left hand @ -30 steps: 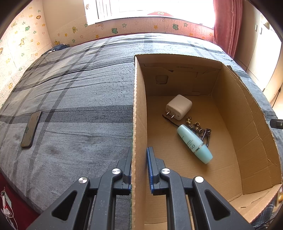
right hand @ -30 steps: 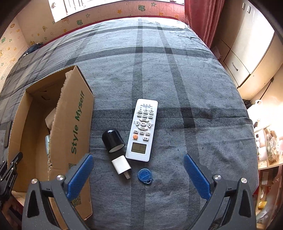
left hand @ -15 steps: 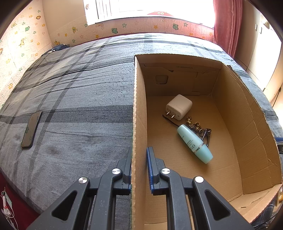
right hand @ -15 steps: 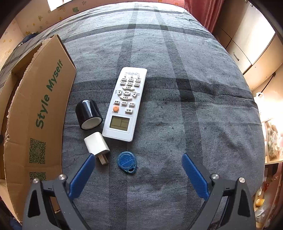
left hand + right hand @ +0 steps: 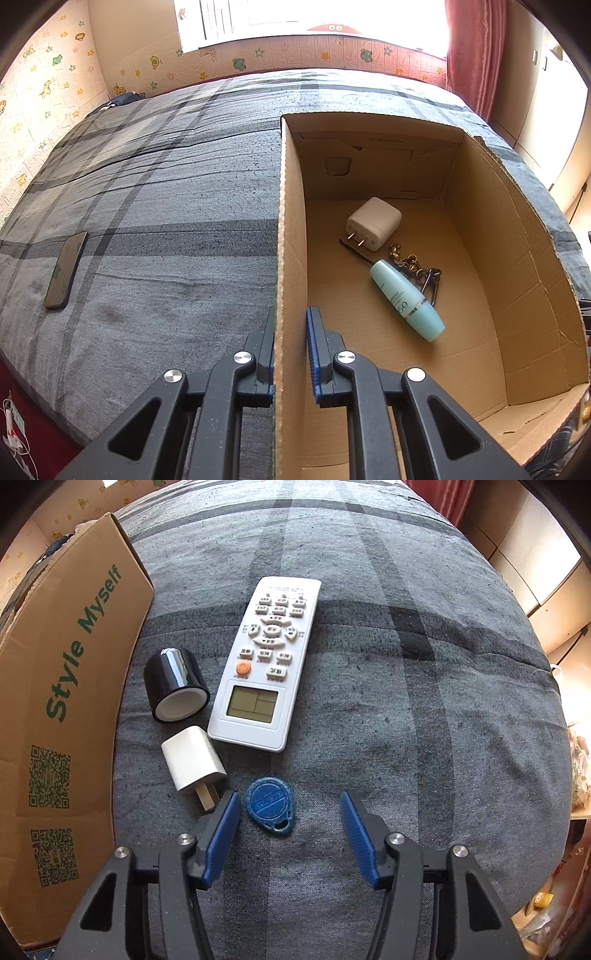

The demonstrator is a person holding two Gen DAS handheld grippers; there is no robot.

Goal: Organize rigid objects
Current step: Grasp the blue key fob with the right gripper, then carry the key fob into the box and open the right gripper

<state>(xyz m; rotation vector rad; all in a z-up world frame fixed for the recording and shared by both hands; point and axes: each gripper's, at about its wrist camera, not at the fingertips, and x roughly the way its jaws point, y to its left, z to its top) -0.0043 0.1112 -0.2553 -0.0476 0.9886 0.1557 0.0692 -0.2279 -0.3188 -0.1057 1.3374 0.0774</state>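
My left gripper point(image 5: 291, 317) is shut on the left wall of an open cardboard box point(image 5: 291, 221). Inside the box lie a white charger point(image 5: 373, 223), a teal bottle point(image 5: 404, 299) and a metal keychain point(image 5: 417, 273). In the right wrist view, my right gripper point(image 5: 289, 798) points down at the bed with its jaws closing. A blue key fob point(image 5: 271, 806) lies between them, nearer the left finger, and neither pad touches it. Beside it are a white plug adapter point(image 5: 192, 764), a black cap point(image 5: 175, 685) and a white remote point(image 5: 267, 661).
The box's printed outer wall point(image 5: 66, 686) stands just left of the loose items. A dark phone point(image 5: 66, 269) lies on the grey plaid bedcover point(image 5: 406, 701) far left of the box. White cabinets point(image 5: 546, 576) stand beyond the bed's right edge.
My right gripper has come down close over the blue key fob and its jaws have narrowed around it. The left gripper and the box have not moved.
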